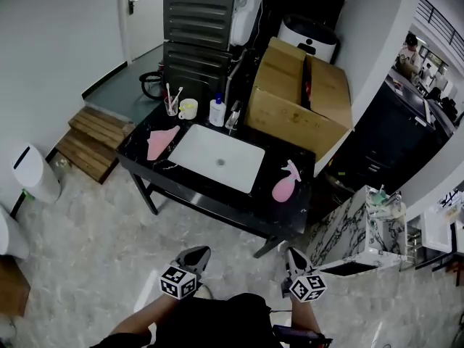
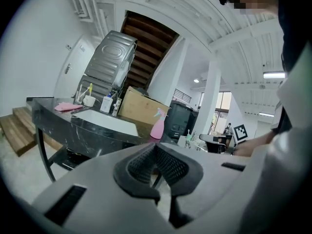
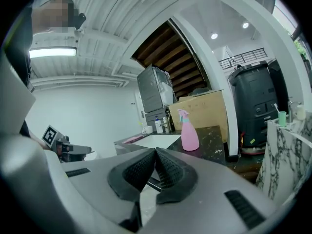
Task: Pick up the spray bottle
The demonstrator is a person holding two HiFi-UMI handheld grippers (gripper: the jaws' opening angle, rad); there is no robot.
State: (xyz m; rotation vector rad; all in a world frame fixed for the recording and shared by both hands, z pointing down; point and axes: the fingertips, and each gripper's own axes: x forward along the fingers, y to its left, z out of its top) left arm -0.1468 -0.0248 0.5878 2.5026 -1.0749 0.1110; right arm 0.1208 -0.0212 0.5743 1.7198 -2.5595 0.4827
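A pink spray bottle [image 1: 286, 181] stands on the right end of a black marble counter [image 1: 293, 212], beside a white sink [image 1: 217, 158]. It also shows in the left gripper view as the spray bottle [image 2: 158, 123] and in the right gripper view as the spray bottle [image 3: 188, 130]. Both grippers hang well short of the counter, over the floor. My left gripper [image 1: 199, 254] is shut with nothing in it, its pads [image 2: 157, 163] together. My right gripper [image 1: 293, 255] is shut and empty too, pads [image 3: 155, 172] meeting.
On the counter's back edge stand a toothbrush cup [image 1: 172, 105], a mug [image 1: 188, 109] and a white bottle [image 1: 217, 111]; a pink cloth [image 1: 160, 142] lies at left. A big cardboard box [image 1: 301, 96] sits behind. A marble-patterned cabinet [image 1: 355, 230] stands at right, wooden steps [image 1: 90, 141] at left.
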